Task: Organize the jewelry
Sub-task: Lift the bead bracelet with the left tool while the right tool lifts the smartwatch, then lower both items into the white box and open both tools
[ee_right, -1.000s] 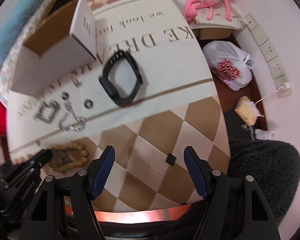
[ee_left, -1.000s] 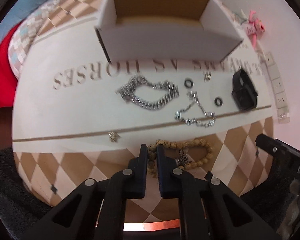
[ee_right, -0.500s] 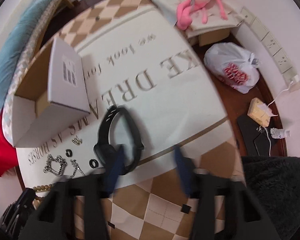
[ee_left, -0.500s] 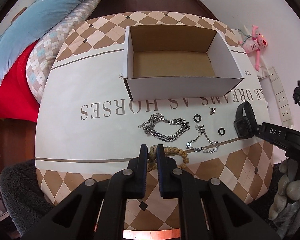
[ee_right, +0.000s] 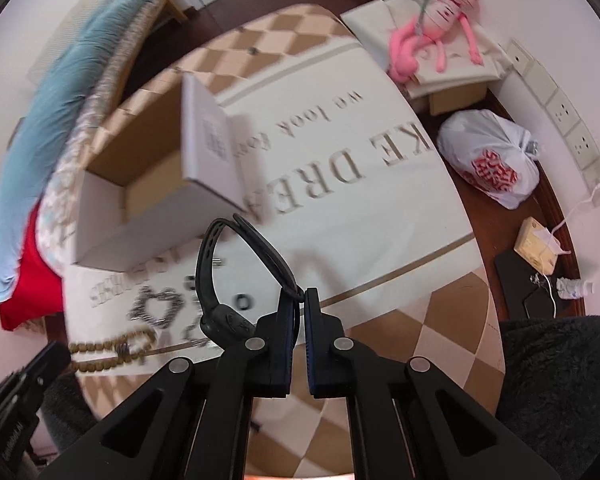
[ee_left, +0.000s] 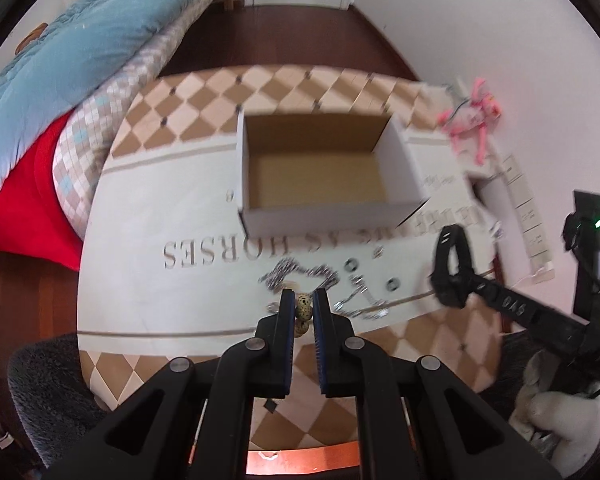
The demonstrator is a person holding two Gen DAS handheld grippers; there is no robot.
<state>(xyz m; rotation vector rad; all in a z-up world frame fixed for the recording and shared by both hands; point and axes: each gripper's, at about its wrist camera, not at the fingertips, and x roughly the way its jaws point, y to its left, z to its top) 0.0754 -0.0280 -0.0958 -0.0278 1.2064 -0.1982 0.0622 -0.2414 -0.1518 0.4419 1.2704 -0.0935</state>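
The left gripper (ee_left: 303, 306) pinches a speckled tan wooden bead bracelet (ee_left: 303, 309) between its black fingers, the beads showing in the narrow gap. Just past the fingertips lies a blurred chunky silver chain bracelet (ee_left: 300, 274), with a thinner silver chain (ee_left: 360, 304) and two small dark rings (ee_left: 351, 265) to its right. Farther ahead stands an open white cardboard box (ee_left: 324, 210) with a brown inside, on a cream tablecloth (ee_left: 148, 280) printed with grey letters. To the right, the right gripper (ee_left: 466, 288) holds up a black watch-like wristband (ee_left: 454, 264).
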